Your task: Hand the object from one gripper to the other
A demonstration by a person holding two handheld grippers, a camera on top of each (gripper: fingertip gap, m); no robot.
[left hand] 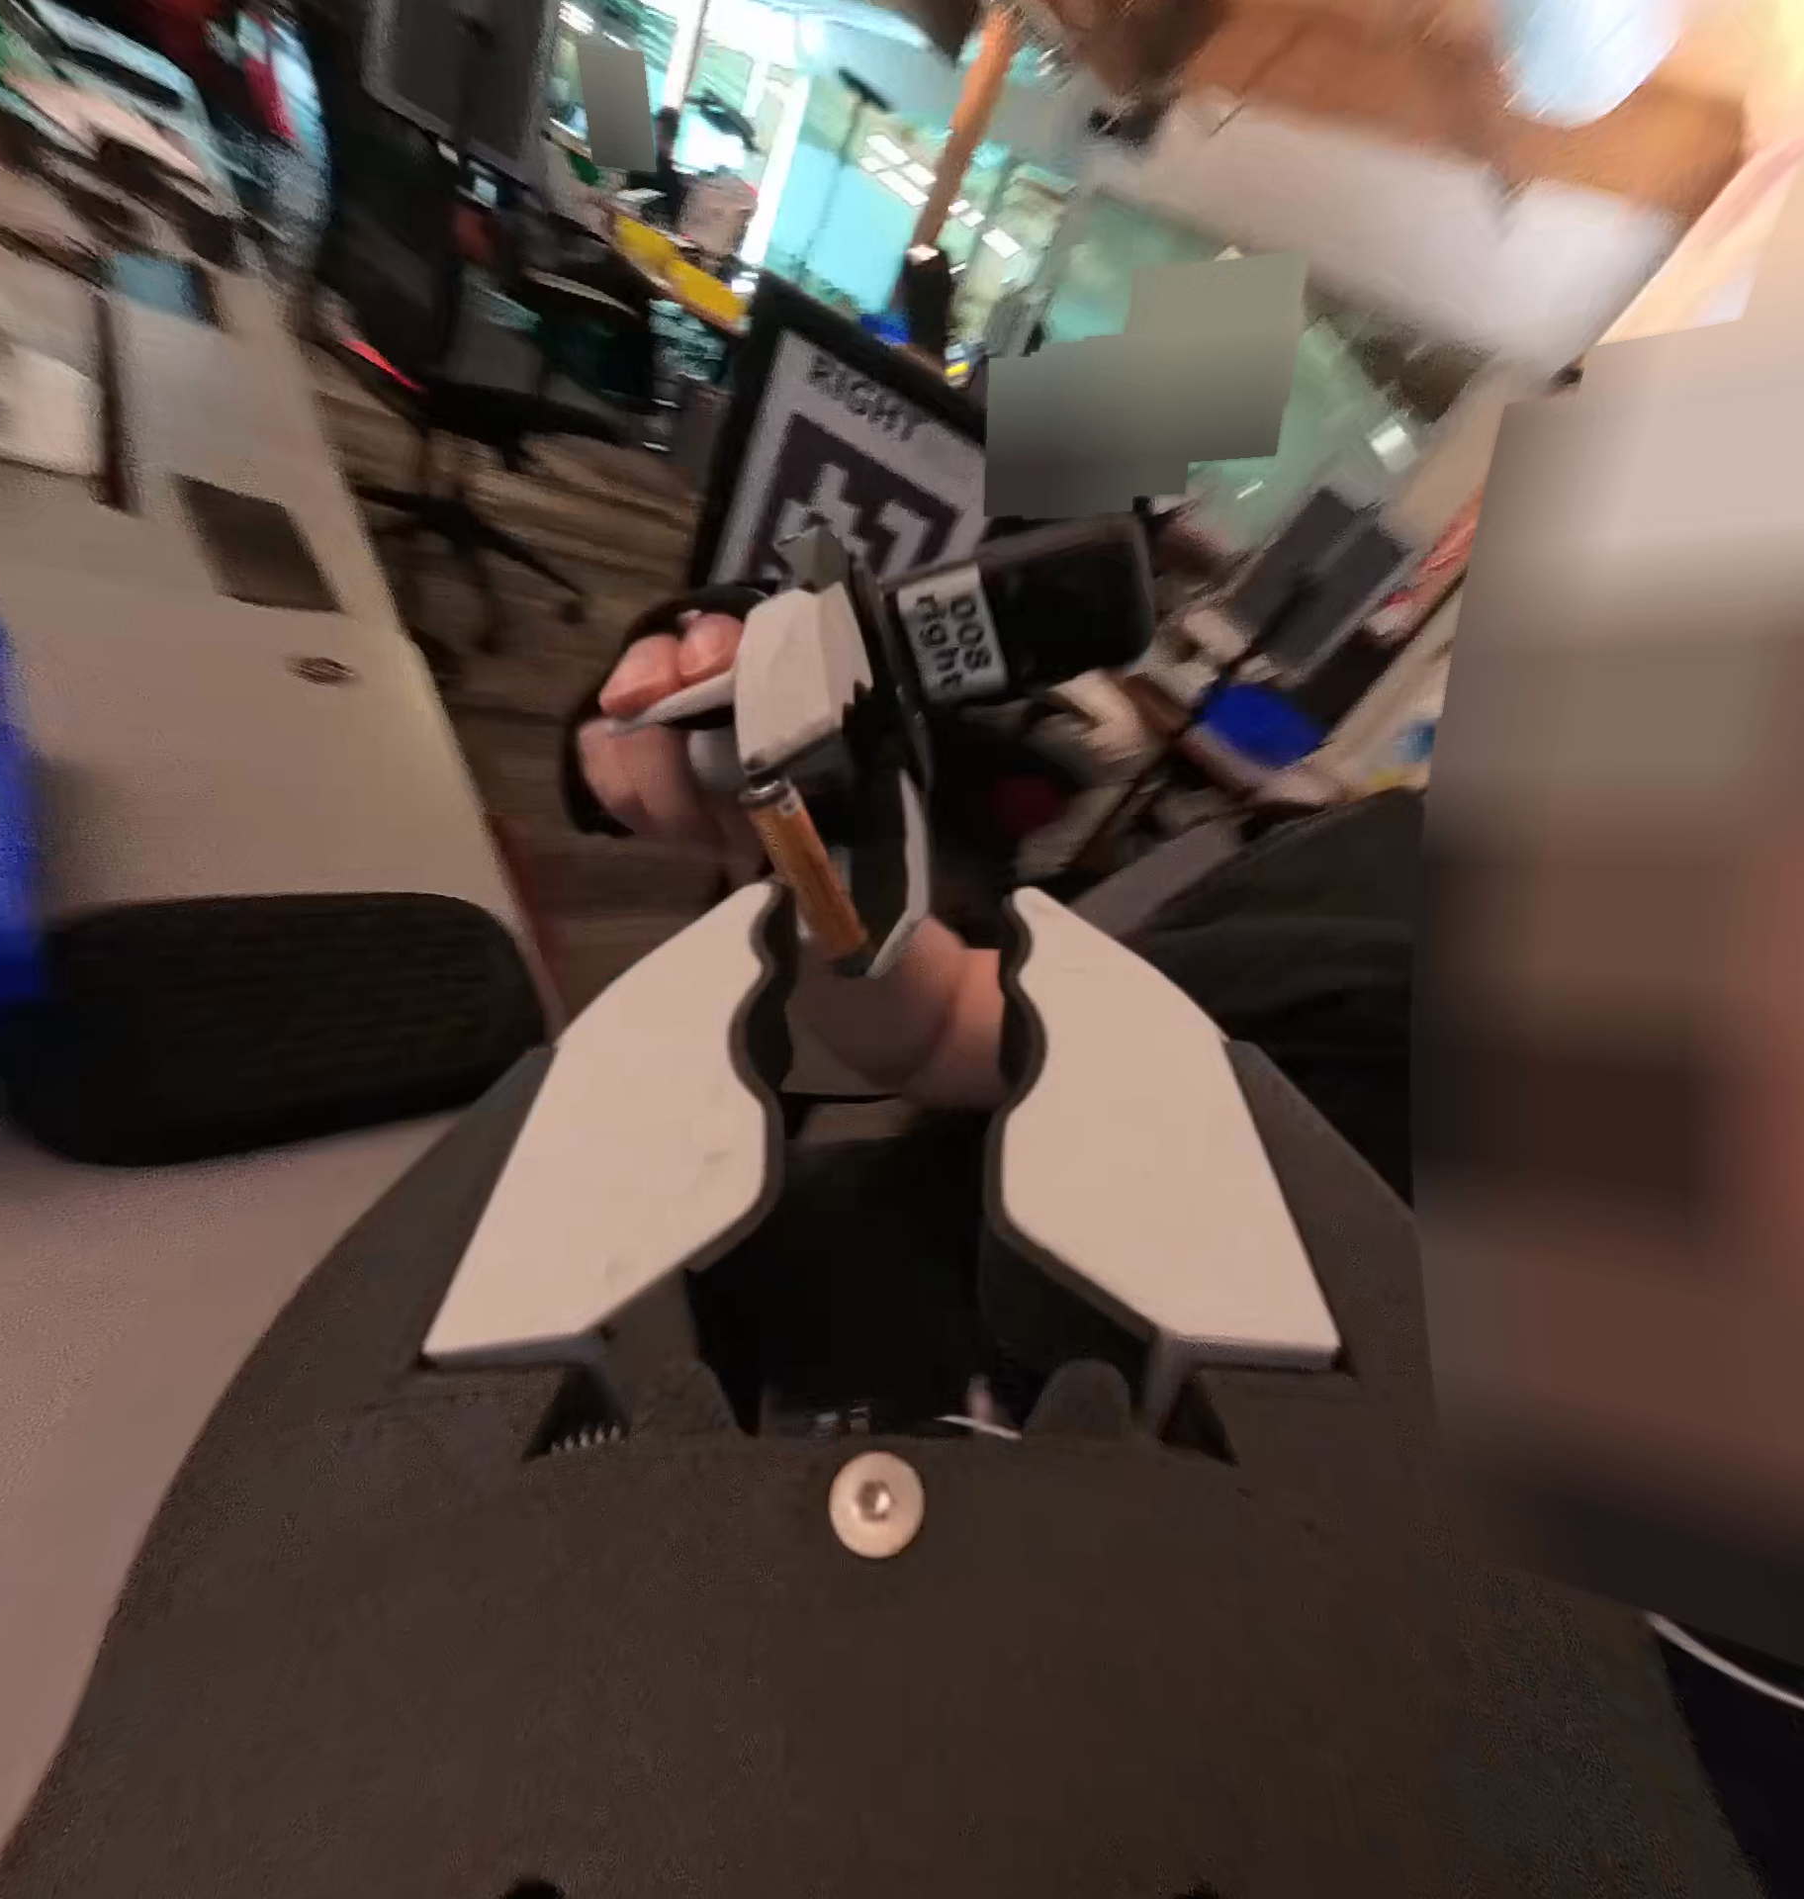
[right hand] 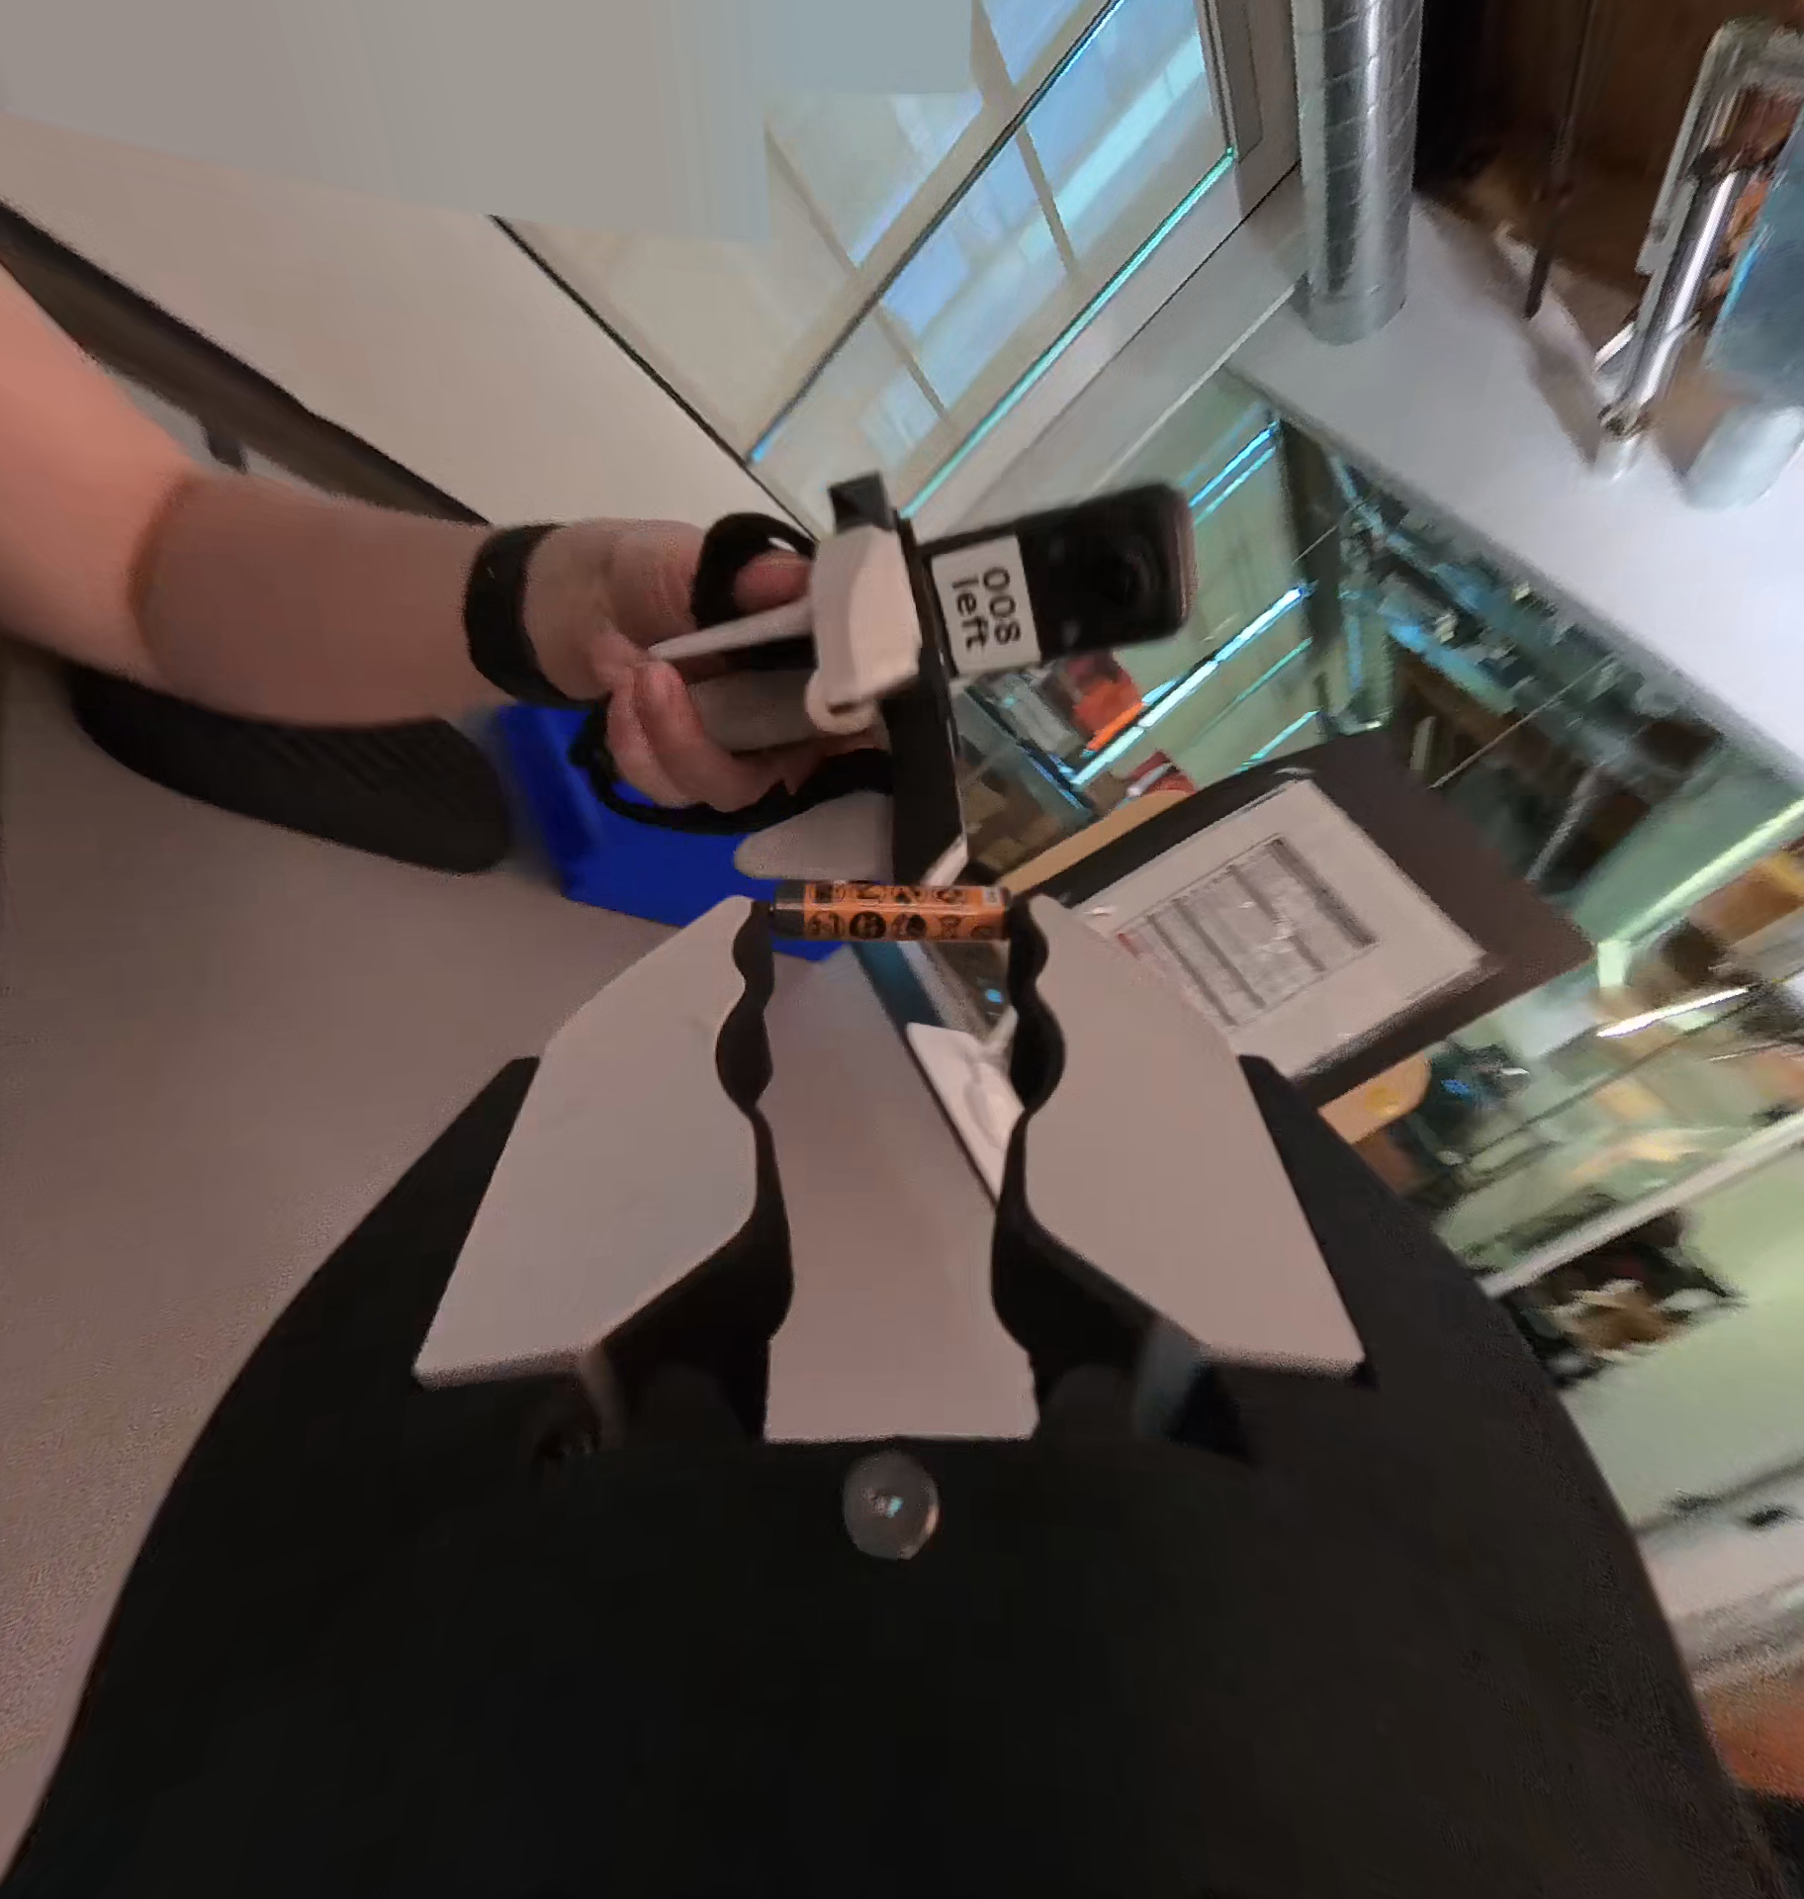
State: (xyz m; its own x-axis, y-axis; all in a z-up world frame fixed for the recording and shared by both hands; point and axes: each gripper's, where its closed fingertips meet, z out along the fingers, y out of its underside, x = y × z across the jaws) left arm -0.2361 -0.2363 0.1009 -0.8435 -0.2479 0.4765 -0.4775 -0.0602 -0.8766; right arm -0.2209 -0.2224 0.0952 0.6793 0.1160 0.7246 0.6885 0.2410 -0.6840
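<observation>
An orange and black battery (right hand: 893, 911) spans the gap between my right gripper's (right hand: 893, 925) two fingertips, held end to end, level and above the table. In the left wrist view the battery (left hand: 807, 873) hangs tilted in the right gripper (left hand: 826, 868), which a hand (left hand: 651, 760) holds. My left gripper (left hand: 898, 915) is open and empty, its tips right at the battery's lower end. I cannot tell whether they touch it. In the right wrist view a hand (right hand: 651, 658) holds the left gripper just behind the battery.
A grey table (right hand: 158, 1079) lies below. A black padded rest (right hand: 292, 760) and a blue box (right hand: 620, 832) sit on it near the left hand. A dark-framed white panel (right hand: 1268, 925) stands to the right. Office chairs (left hand: 487, 339) stand beyond the grippers. My left and right fingertips are right by each other.
</observation>
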